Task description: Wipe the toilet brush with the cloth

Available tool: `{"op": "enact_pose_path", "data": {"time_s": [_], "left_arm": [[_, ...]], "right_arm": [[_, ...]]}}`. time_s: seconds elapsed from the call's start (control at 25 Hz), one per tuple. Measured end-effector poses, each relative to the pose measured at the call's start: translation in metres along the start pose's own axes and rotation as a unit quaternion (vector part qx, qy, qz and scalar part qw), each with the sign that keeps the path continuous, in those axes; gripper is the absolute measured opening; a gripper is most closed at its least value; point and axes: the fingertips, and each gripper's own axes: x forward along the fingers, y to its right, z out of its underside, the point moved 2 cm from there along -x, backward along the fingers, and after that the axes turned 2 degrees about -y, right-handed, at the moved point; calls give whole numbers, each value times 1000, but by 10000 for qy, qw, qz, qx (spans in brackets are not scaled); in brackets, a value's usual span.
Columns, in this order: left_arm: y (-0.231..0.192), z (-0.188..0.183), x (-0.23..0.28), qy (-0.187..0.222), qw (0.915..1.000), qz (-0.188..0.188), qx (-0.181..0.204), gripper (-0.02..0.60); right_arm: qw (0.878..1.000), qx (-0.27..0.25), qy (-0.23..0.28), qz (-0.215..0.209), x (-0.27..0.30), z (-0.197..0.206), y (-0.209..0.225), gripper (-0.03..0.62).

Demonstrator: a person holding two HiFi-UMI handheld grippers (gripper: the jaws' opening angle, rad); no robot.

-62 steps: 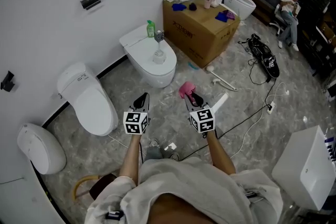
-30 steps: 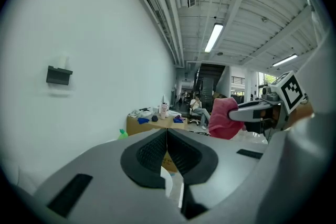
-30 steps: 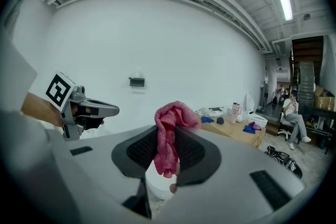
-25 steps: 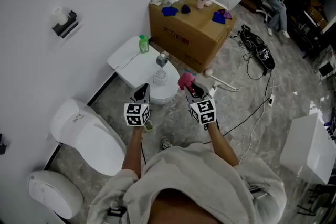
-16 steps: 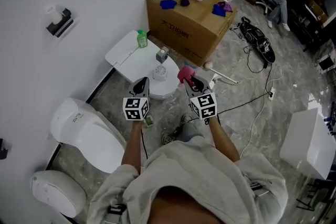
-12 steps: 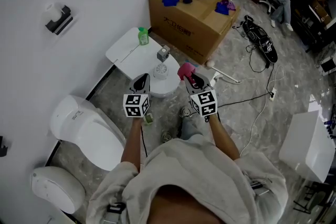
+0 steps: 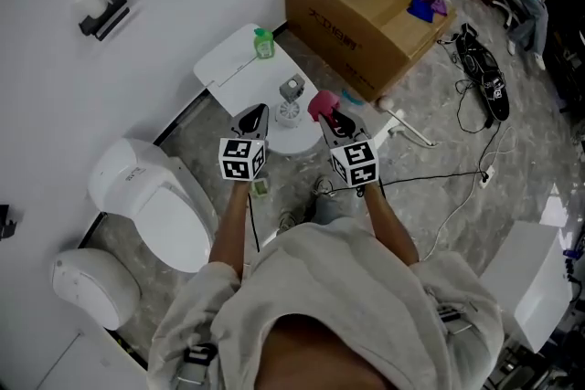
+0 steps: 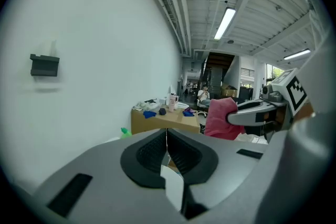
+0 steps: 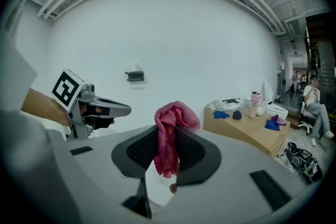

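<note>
My right gripper is shut on a bunched pink cloth, which sticks up between its pads. My left gripper is shut with nothing in it, its jaws touching. Both hover side by side over the front of a closed white toilet. On its lid, between the two grippers, stands a pale round brush-like piece with a grey top. A white long-handled brush lies on the floor to the right. From the left gripper view the cloth hangs at the right.
A green bottle stands on the toilet's tank. A cardboard box with cloths and a cup is behind it. Two more toilets stand at left. Cables and a black bag lie on the floor at right.
The person has stepped up to the toilet beside the box, and both grippers now hang over its lid. The cloth stays clamped in the right gripper; the left stays shut.
</note>
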Motion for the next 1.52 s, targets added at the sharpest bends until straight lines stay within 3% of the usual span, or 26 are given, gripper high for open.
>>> {"op": "enact_pose_path", "data": {"time_s": [0.52,0.72,1.08,1.52], "left_arm": [[-7,-3,65,-316,9973,-656,-63,20],[-11,4,79,-360,9968,-713,-33,20],[-17,17,98,-483,9981,-362,-128,20],[-2,28,118,-759,9951,552,301,20]], "right_arm": [[9959,144,-201,-873,54,4,51,101],[9939,204,-304,-1045,65,15,54,101],[9944,351,-478,-878,70,31,48,101],[9956,652,-574,-347,77,39,33,101]]}}
